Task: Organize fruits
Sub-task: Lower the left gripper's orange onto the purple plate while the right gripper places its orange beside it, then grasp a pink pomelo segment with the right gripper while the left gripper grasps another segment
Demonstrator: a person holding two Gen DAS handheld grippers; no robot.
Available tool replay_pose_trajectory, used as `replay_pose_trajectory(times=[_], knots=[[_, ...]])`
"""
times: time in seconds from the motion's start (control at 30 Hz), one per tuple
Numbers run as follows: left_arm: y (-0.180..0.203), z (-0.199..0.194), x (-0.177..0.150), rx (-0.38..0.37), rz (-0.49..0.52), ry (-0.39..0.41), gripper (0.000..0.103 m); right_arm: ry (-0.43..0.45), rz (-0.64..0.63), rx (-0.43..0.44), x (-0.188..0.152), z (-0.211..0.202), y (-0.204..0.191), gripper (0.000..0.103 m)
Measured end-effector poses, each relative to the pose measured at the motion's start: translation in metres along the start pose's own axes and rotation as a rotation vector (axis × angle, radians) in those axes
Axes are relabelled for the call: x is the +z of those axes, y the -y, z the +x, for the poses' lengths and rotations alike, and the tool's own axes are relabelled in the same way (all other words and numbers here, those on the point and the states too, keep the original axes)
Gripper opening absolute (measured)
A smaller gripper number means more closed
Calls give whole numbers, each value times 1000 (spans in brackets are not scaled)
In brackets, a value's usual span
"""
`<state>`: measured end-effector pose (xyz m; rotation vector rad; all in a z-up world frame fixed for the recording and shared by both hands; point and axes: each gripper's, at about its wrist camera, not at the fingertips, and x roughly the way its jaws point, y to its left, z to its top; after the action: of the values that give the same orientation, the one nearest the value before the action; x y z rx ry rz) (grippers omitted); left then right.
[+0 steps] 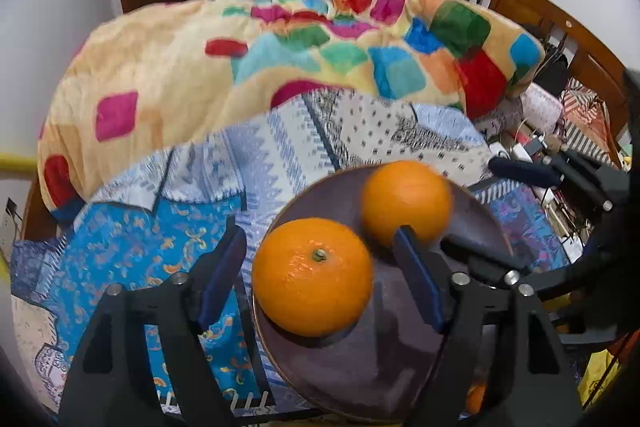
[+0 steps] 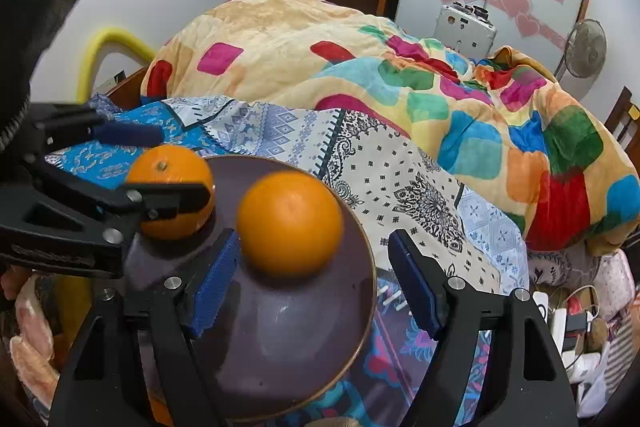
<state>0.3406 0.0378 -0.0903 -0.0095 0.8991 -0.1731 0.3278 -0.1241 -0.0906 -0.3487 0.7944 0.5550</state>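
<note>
On the dark plate [image 1: 400,359], two oranges are sitting side by side: one [image 1: 313,275] between the wide-spread left claw [image 1: 320,271], the other [image 2: 290,223] just ahead of the wide right claw [image 2: 314,281], both apparently being gathered there; the plate is resting on the bed [image 2: 400,163]

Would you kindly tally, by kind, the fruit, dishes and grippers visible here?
Oranges: 2 (stem-up orange, blurred orange)
Plates: 1 (dark plate)
Grippers: 2 (left gripper, right gripper)
Total: 5
</note>
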Motion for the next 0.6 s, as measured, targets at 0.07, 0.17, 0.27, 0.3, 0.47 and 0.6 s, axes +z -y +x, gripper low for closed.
replay_pose_trajectory(times=[0.07, 0.17, 0.27, 0.3, 0.47, 0.6], knots=[[2, -8, 1, 13, -2, 18, 78, 3, -2, -1, -2, -4, 0, 73], [2, -22, -2, 39, -3, 42, 78, 20, 3, -8, -5, -13, 0, 73], [2, -37, -6, 64, -12, 65, 78, 45, 10, -12, -7, -28, 0, 73], [1, -42, -7, 66, -15, 72, 78, 51, 9, -13, -8, -33, 0, 73], [1, -73, -24, 104, -27, 118, 78, 97, 14, -31, -16, -66, -2, 73], [2, -93, -42, 122, -35, 123, 78, 127, 8, -42, -24, -90, -10, 73]])
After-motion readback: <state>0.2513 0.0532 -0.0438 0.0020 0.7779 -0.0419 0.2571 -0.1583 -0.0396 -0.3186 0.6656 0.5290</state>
